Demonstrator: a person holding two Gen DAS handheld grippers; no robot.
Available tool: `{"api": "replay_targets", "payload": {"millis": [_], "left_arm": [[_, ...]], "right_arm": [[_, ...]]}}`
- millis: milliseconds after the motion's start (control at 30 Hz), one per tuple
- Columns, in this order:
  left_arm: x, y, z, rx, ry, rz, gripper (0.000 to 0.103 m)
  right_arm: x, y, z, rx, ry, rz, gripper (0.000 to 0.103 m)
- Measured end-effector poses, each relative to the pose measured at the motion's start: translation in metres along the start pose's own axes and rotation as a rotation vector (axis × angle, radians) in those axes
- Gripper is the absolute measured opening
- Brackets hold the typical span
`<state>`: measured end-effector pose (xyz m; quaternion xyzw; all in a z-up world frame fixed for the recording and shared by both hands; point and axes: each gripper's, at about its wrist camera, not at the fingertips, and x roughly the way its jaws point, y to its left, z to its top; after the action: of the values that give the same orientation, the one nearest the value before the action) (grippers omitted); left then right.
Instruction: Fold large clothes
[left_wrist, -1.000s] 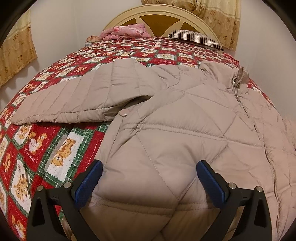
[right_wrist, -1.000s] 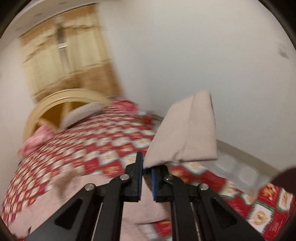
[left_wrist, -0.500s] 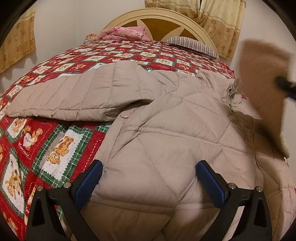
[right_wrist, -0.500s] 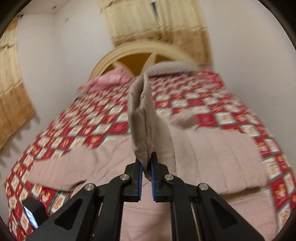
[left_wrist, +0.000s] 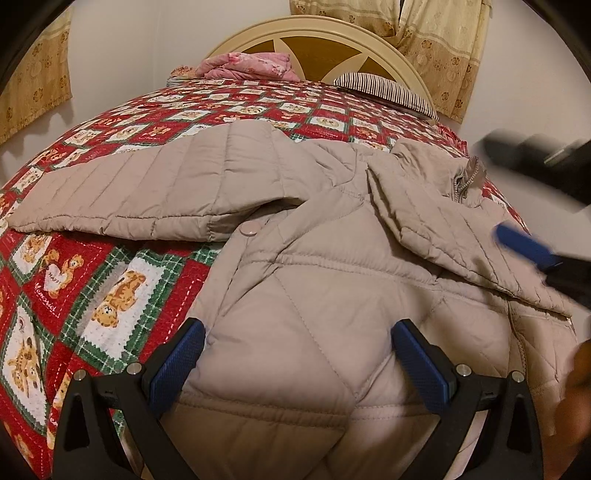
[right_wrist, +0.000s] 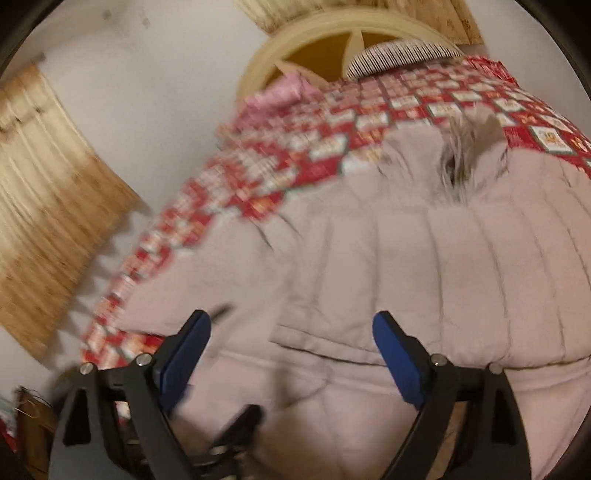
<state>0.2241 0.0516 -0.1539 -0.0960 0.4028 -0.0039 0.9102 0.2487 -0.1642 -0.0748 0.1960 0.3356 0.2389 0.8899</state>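
Note:
A beige quilted jacket (left_wrist: 295, 295) lies front up on the bed. Its one sleeve (left_wrist: 147, 199) stretches out to the left. The other sleeve (left_wrist: 443, 229) lies folded across the chest, below the collar (left_wrist: 469, 177). My left gripper (left_wrist: 299, 362) hovers open over the jacket's lower front, holding nothing. My right gripper (right_wrist: 291, 354) is just above the folded sleeve (right_wrist: 424, 266), its jaws opening with no cloth pinched between them. Its blue pad (left_wrist: 528, 247) shows blurred at the right edge of the left wrist view.
A red patchwork quilt (left_wrist: 92, 295) covers the bed. At the cream headboard (left_wrist: 314, 40) lie a striped pillow (left_wrist: 384, 92) and folded pink bedding (left_wrist: 247, 68). Yellow curtains (left_wrist: 436, 44) hang behind, and another curtain (right_wrist: 48, 206) at the left wall. A hand (left_wrist: 576, 387) shows at the right edge.
My right gripper swung the sleeve it held over from the right, lowered it across the jacket's chest and opened, letting it go. The left gripper stayed in place, open.

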Motion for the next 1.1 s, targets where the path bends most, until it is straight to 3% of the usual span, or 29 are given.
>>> {"api": "replay_targets", "payload": {"millis": [33, 67, 100, 167, 200, 300, 433, 500, 533, 667, 933, 1100], "left_arm": [[0.0, 0.0, 0.0, 0.0, 0.0, 0.0, 0.102], [0.0, 0.0, 0.0, 0.0, 0.0, 0.0, 0.102], [0.0, 0.0, 0.0, -0.001, 0.0, -0.001, 0.102], [0.0, -0.001, 0.0, 0.001, 0.0, 0.001, 0.102], [0.0, -0.001, 0.0, 0.001, 0.001, 0.002, 0.102], [0.001, -0.001, 0.0, 0.003, 0.002, 0.005, 0.102], [0.001, -0.002, 0.0, 0.008, 0.004, 0.012, 0.102], [0.002, -0.004, 0.0, 0.018, 0.009, 0.024, 0.102], [0.003, -0.005, 0.0, 0.023, 0.012, 0.031, 0.102], [0.005, -0.007, -0.001, 0.04, 0.019, 0.053, 0.102], [0.007, -0.011, -0.001, 0.06, 0.032, 0.082, 0.102], [-0.005, 0.0, 0.001, 0.025, 0.021, 0.014, 0.102]], "right_arm": [[-0.008, 0.0, 0.002, 0.008, -0.021, 0.012, 0.091], [-0.021, -0.001, 0.005, 0.014, -0.05, 0.014, 0.084], [-0.035, -0.003, 0.008, 0.01, -0.073, -0.023, 0.069], [-0.057, -0.009, 0.015, -0.023, -0.094, -0.195, 0.048], [-0.07, -0.017, 0.017, -0.047, -0.117, -0.318, 0.043], [-0.097, -0.051, 0.019, -0.041, -0.173, -0.545, 0.043], [-0.117, -0.111, 0.018, 0.05, -0.195, -0.717, 0.039], [-0.111, -0.136, 0.014, 0.109, -0.145, -0.733, 0.02], [-0.109, -0.149, 0.012, 0.137, -0.123, -0.727, 0.019], [-0.083, -0.186, -0.008, 0.232, -0.053, -0.675, 0.018], [-0.082, -0.178, -0.01, 0.171, -0.058, -0.731, 0.019], [-0.089, -0.19, -0.017, 0.204, -0.096, -0.653, 0.029]]}}
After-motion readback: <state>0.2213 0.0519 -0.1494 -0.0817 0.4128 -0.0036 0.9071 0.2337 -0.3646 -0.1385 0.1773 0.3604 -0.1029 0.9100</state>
